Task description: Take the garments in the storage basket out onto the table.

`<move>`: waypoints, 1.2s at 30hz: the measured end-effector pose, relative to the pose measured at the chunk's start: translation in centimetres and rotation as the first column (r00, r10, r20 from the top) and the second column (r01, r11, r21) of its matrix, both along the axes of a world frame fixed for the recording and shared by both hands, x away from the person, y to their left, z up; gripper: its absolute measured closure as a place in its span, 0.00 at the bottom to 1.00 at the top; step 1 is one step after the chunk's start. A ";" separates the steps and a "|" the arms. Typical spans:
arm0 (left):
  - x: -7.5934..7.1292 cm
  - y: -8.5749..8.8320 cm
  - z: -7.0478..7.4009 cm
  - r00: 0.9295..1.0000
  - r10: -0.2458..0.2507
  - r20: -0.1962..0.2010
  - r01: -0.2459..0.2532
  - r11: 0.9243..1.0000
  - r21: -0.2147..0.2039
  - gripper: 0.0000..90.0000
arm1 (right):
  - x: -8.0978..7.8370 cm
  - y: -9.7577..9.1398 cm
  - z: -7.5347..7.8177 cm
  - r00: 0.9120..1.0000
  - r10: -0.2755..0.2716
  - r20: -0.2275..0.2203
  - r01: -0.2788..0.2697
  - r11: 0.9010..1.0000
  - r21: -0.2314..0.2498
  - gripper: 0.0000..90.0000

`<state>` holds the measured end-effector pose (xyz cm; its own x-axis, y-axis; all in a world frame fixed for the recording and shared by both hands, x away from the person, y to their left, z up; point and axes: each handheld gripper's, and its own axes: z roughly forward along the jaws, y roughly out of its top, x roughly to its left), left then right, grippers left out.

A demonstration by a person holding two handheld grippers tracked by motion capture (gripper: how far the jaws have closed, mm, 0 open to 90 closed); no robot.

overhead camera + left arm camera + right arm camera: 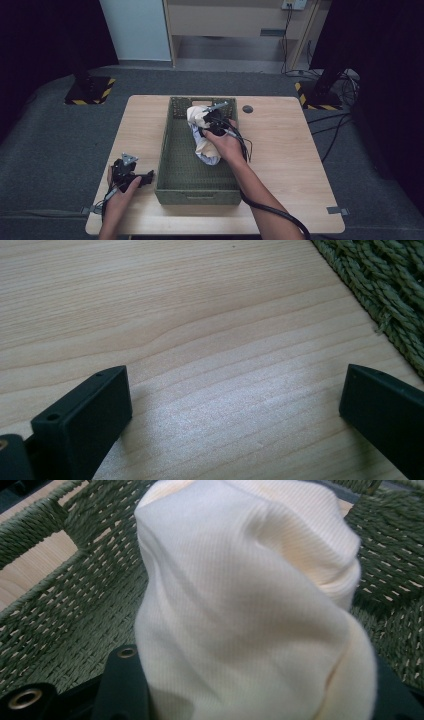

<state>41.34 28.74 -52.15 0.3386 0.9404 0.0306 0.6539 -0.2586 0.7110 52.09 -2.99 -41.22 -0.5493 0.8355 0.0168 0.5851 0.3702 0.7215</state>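
two grippers over a wooden bench (280, 150): the right gripper (214, 120) is clamped on a cream cloth (250, 605) inside the green woven basket (172, 165); the left gripper (235, 405) rests beside the basket, jaws wide apart, holding nothing.

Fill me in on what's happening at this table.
A person is working with a hand-held gripper in each hand at a wooden table. The right hand-held gripper is shut on a cream-coloured cloth, bunched up inside the green woven basket at the middle of the table. The left hand-held gripper sits on the tabletop just left of the basket, jaws open with nothing between them.
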 end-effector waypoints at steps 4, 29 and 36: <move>0.0 0.0 0.0 1.000 0.000 0.000 0.000 1.000 0.000 0.00 | -0.1 -0.1 0.4 1.000 0.002 0.006 -0.002 1.000 0.002 0.53; 0.0 0.0 0.0 1.000 0.000 0.000 0.000 1.000 0.000 0.00 | -1.5 -0.6 3.1 0.998 0.032 0.049 -0.033 0.999 0.010 0.53; 0.0 0.0 0.0 1.000 0.000 0.000 0.000 1.000 0.000 0.00 | -1.6 -1.0 3.8 0.999 0.028 0.040 -0.030 0.999 0.034 0.53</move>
<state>41.34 28.74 -52.15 0.3389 0.9403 0.0308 0.6539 -0.2590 0.7108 50.45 -3.99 -37.44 -0.5741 0.8185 0.0232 0.5456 0.3613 0.7562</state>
